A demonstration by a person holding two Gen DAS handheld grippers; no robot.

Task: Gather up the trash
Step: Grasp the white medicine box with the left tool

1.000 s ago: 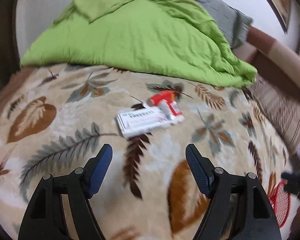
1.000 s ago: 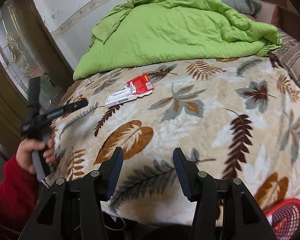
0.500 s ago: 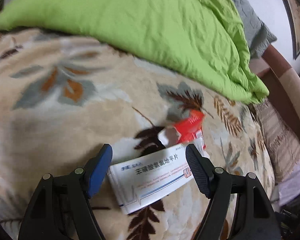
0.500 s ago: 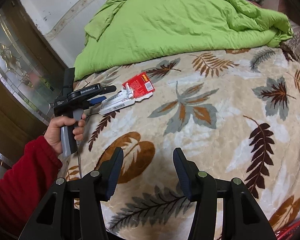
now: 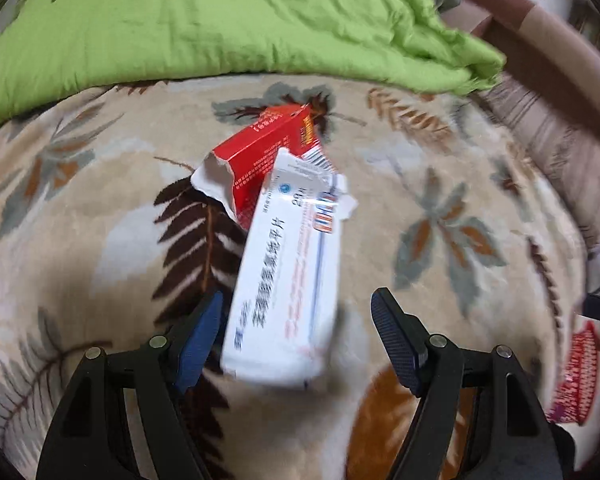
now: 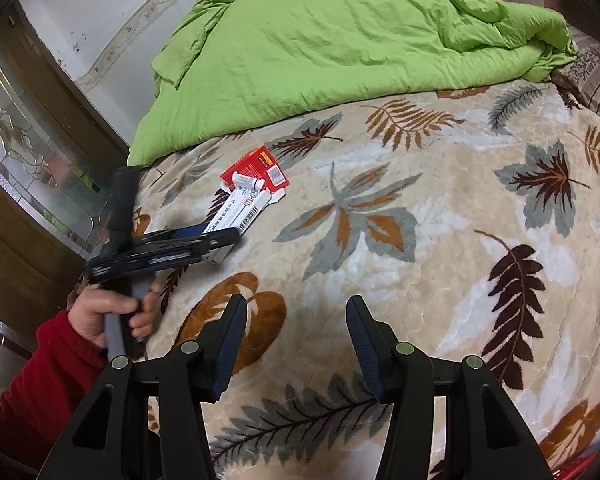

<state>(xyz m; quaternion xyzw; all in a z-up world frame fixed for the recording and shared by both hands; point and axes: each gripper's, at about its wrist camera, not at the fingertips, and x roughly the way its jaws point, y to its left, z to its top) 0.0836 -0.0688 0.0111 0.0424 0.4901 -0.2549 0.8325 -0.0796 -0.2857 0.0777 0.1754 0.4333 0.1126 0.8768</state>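
Two cartons of trash lay together on the leaf-print blanket [image 6: 440, 216].
Left gripper [image 5: 296, 336] straddled the white carton [image 5: 288, 280] with jaws spread and pads not pressing (positioned to close across its width); the red carton [image 5: 260, 152] lay partly beneath. Right gripper [image 6: 296, 344] hung open and empty, clear of the pickup.
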